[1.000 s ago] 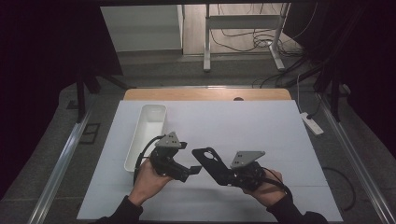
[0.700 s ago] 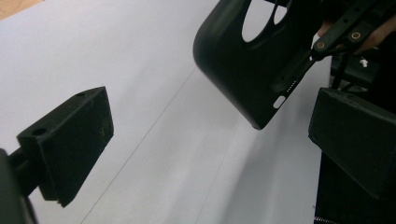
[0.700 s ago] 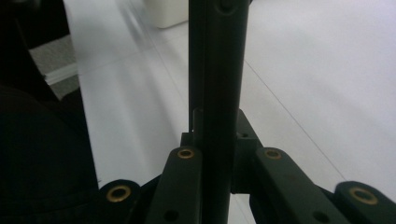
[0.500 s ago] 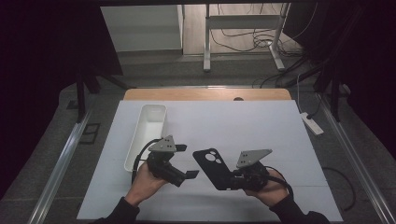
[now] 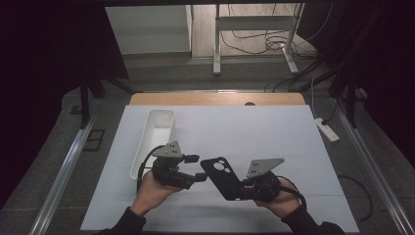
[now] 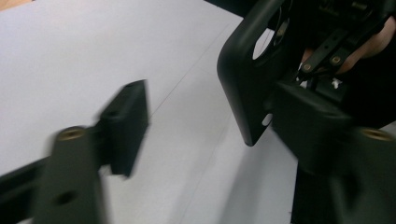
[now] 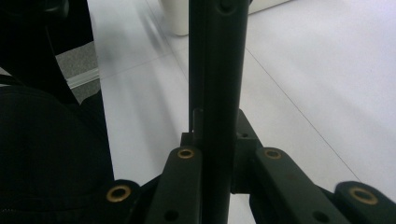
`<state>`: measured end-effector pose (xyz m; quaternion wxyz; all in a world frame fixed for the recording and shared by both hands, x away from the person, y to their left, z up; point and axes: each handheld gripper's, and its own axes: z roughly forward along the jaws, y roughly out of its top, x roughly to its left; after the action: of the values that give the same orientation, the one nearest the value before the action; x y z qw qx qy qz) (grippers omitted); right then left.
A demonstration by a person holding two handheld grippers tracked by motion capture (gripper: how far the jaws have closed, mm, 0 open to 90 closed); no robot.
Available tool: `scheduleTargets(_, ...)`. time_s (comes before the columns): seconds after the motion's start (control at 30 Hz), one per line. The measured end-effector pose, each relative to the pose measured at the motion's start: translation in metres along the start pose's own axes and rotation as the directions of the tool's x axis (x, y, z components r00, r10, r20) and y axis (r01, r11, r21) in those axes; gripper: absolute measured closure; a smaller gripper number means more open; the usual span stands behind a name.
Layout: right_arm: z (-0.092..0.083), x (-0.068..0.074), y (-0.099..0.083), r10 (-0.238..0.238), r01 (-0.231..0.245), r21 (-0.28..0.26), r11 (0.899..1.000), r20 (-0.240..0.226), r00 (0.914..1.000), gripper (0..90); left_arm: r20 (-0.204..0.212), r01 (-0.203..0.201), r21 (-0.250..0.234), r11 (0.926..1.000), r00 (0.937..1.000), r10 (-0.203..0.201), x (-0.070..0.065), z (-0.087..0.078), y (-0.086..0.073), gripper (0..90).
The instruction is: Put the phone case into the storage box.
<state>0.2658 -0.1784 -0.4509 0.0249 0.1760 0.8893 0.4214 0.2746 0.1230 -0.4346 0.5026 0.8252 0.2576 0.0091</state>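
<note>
A black phone case (image 5: pixel 221 177) with a round camera opening hangs tilted above the white table (image 5: pixel 274 137). My right gripper (image 5: pixel 242 188) is shut on its lower end; in the right gripper view the case (image 7: pixel 217 84) stands edge-on, pinched between the jaws of that gripper (image 7: pixel 215 144). My left gripper (image 5: pixel 195 168) points at the case's upper left corner. Its jaws have just been closing. In the left gripper view the case's corner (image 6: pixel 247 84) lies beside the right fingertip (image 6: pixel 313 121) of the left gripper (image 6: pixel 210 123), while the other fingertip (image 6: pixel 123 123) stands well apart.
A long white tray (image 5: pixel 155 139) lies on the table's left side, just behind the left hand; its end (image 7: pixel 180 16) appears in the right gripper view. A wooden strip (image 5: pixel 215 99) borders the table's far edge. Metal rails (image 5: pixel 63 171) run along both sides.
The left gripper's jaws have narrowed from wide open. Both hands and the case have barely shifted.
</note>
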Motion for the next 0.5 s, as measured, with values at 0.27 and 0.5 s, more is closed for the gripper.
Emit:
scheduleTargets(0.27, 0.0013, 0.0006, 0.0005, -0.012, 0.012, 0.004, 1.0, 0.014, 0.9998, 84.7, 0.058, 0.017, -0.002, 0.9999, 0.9982, -0.017, 0.0011, -0.0002, 0.001, 58.2)
scheduleTargets(0.5, 0.0018, 0.0009, 0.0007, -0.017, 0.017, 0.004, 1.0, 0.017, 0.9997, 84.7, 0.08, 0.027, -0.004, 0.9996, 0.9965, -0.026, 0.0019, 0.0005, 0.0014, 72.1)
